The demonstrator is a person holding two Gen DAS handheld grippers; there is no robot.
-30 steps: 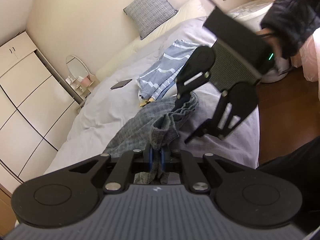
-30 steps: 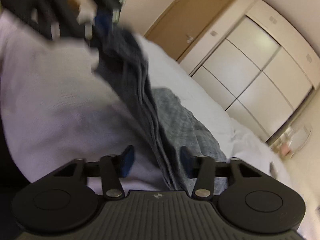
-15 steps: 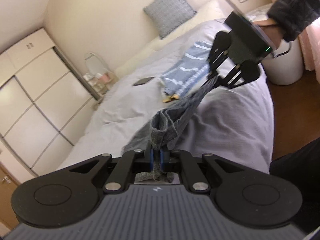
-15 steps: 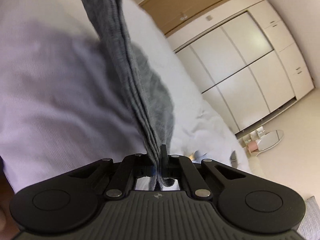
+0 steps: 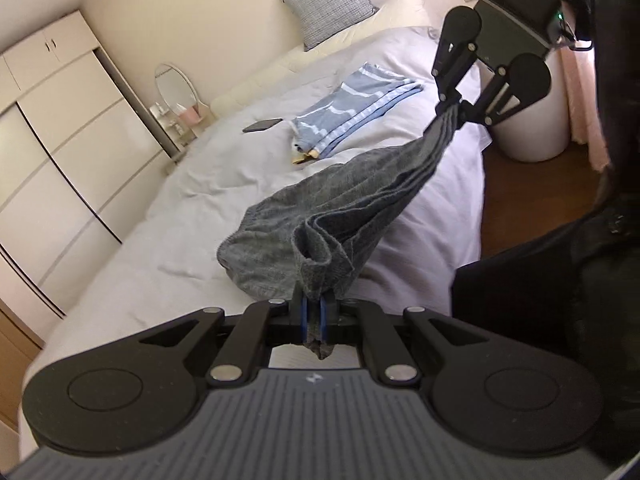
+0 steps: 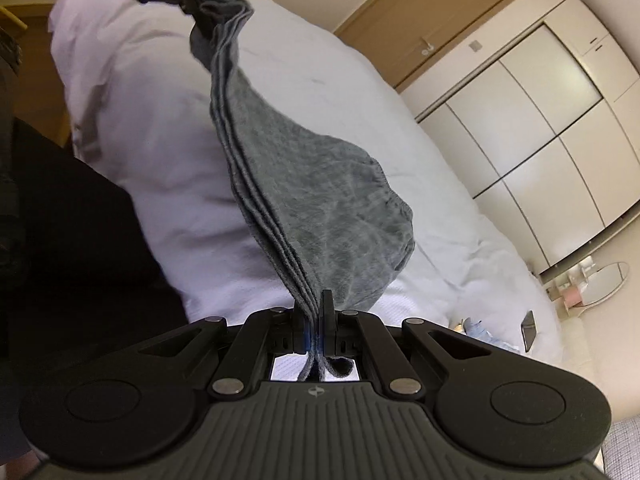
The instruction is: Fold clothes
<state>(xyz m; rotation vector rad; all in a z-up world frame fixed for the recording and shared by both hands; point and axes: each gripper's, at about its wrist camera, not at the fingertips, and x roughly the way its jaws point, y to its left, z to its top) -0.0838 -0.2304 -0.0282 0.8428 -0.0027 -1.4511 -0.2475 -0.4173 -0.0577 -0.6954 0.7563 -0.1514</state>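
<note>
Grey garment strung up between 2 grips, hanging over the bed!

Both ends are pinched: the left hand-held gripper (image 5: pixel 313 312) is clenched on one bunched end of the grey garment (image 5: pixel 340 208), and the right hand-held gripper (image 6: pixel 314 326) is clamped on the other, layers stacked between its blue pads. The cloth stretches between them above the bed (image 5: pixel 224 168), its top edge pulled into tight ridges while the rest sags in a soft, mottled belly. To me this looks like the spread-out step, ahead of any fold; next it wants lowering flat onto the duvet, edges squared, without the belly crumpling under. A folded blue striped piece (image 5: pixel 352 116) already lies further up, near a phone (image 5: pixel 262 125).
</note>
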